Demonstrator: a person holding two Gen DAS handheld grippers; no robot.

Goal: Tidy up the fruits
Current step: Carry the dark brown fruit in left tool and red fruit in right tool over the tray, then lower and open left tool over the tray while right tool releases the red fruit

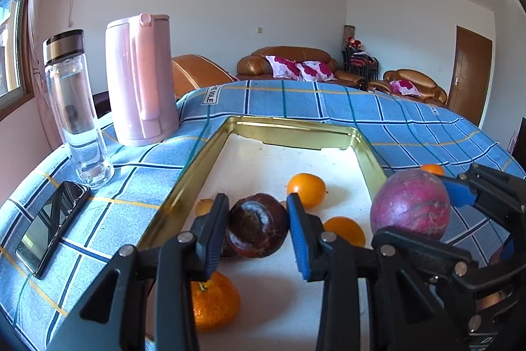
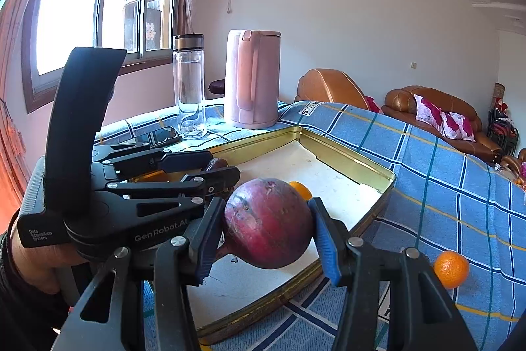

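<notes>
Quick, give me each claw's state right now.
Left claw: closed on the dark brown fruit, over the gold tray.
Right claw: closed on the purple-red fruit, at the tray's edge.

Beside the gold-rimmed tray (image 1: 184,183) with its white floor, the cloth (image 1: 411,127) is blue plaid — dark, teal and yellow lines. In the tray: orange citrus (image 1: 306,189), a dark brown fruit (image 1: 258,224). Beyond it — a pink kettle (image 1: 139,78). The reddish-purple fruit (image 2: 268,222) sits between blue pads (image 2: 323,239).
</notes>
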